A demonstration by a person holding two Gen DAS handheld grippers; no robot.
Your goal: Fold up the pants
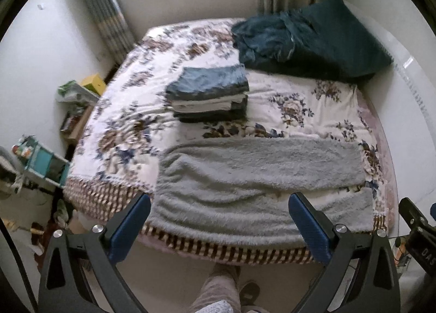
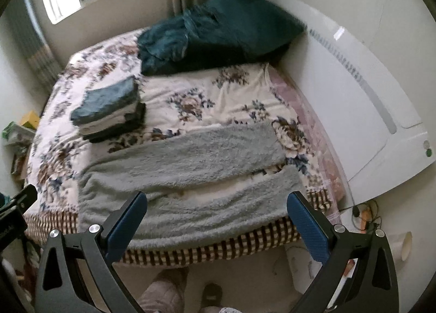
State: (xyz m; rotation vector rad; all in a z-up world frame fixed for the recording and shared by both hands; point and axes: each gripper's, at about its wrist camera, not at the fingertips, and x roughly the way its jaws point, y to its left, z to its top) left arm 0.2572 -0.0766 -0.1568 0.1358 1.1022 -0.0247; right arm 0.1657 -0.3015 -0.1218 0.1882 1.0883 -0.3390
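Note:
Grey fuzzy pants [image 1: 259, 176] lie spread flat on the near part of the bed, legs running to the right, waist at the left. They also show in the right wrist view [image 2: 190, 176]. My left gripper [image 1: 219, 204] is open and empty, held above the near edge of the pants. My right gripper [image 2: 218, 201] is open and empty, also above the near edge, toward the leg ends. Neither touches the cloth.
A stack of folded clothes [image 1: 209, 95] sits mid-bed on the floral bedspread [image 1: 122, 111]. A dark teal blanket and pillow [image 1: 313, 40] lie at the far right. A white headboard [image 2: 354, 89] stands to the right. Shelves with clutter [image 1: 41, 160] stand left of the bed.

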